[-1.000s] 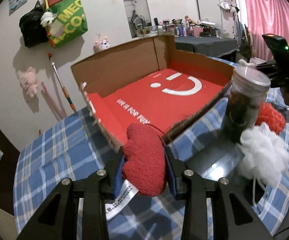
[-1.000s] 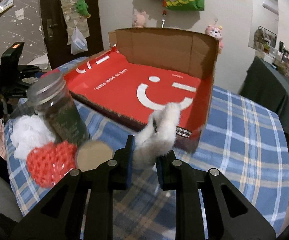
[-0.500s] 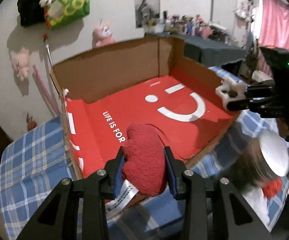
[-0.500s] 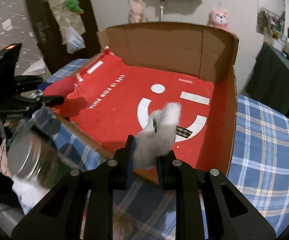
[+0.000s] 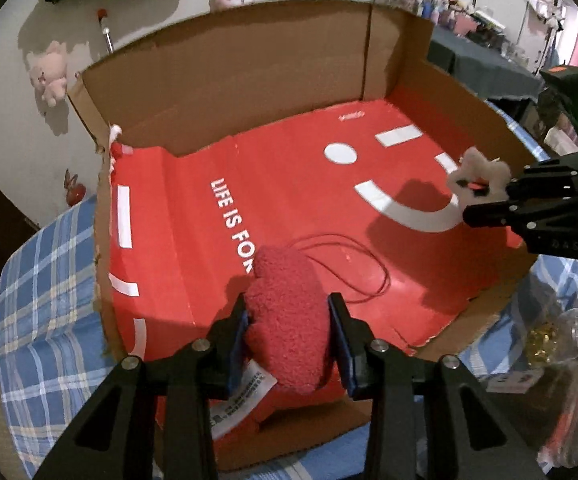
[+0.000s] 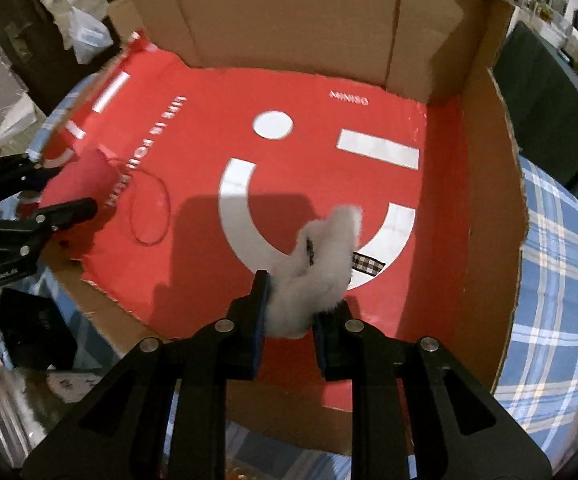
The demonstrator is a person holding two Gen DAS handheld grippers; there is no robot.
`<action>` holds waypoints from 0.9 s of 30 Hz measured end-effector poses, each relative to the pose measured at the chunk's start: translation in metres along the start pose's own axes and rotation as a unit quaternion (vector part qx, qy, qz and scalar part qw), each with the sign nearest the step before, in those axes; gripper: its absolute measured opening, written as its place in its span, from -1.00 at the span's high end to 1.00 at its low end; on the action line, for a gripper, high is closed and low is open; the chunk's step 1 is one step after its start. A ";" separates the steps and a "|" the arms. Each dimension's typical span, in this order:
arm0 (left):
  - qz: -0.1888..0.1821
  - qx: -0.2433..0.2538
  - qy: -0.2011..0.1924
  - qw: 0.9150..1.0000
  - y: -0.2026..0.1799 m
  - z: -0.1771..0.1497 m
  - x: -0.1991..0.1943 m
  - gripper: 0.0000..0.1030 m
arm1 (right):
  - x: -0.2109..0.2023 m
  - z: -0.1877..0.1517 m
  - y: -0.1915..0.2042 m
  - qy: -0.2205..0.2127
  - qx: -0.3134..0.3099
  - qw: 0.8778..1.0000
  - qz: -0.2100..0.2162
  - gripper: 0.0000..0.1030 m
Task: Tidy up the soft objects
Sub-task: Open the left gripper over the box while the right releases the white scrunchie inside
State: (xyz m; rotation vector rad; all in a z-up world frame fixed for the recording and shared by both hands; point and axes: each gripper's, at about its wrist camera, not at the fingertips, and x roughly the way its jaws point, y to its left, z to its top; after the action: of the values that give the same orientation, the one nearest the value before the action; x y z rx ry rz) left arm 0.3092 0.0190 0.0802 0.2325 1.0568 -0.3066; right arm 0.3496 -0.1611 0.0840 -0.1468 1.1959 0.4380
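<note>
A fuzzy red plush (image 5: 289,320) with a white label and a thin red cord is pinched in my left gripper (image 5: 289,320), held over the near left part of the open cardboard box (image 5: 225,76). The box has a red floor with a white smiley. My right gripper (image 6: 291,312) is shut on a white fluffy plush (image 6: 321,264) with a checked tag, hanging above the smiley at the box's right side. The left wrist view shows the right gripper (image 5: 485,196) and its white plush (image 5: 477,172) at the right. The right wrist view shows the left gripper (image 6: 45,192) and its red plush (image 6: 85,180) at the left.
The box sits on a blue plaid cloth (image 5: 45,312) over a round table. A glass jar (image 5: 565,344) stands by the box's near right corner in the left wrist view. Plush toys (image 5: 49,80) and bags hang on the wall behind. A dark table (image 6: 549,92) stands to the right.
Both grippers have moved forward from outside the box's near edge to over its red floor, each still holding its plush. The jar and the loofahs have slid toward the frame edges.
</note>
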 end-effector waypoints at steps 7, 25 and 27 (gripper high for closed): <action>0.010 0.000 0.018 1.000 0.001 -0.002 0.013 0.19 | 0.007 0.000 -0.001 0.018 0.000 1.000 -0.016 0.63; 0.014 -0.005 -0.024 1.000 -0.002 0.000 -0.011 -0.71 | -0.023 -0.001 0.013 -0.014 -0.013 0.998 -0.057 -0.28; 0.014 -0.004 -0.039 0.999 -0.005 -0.001 -0.021 -0.77 | -0.033 -0.002 0.013 -0.023 -0.013 0.998 -0.057 -0.29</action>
State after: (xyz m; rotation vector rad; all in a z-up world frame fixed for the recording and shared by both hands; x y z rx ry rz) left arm 0.2970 0.0173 0.0986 0.2265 0.9773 -0.2828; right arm 0.3326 -0.1585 0.1154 -0.2259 1.1314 0.3544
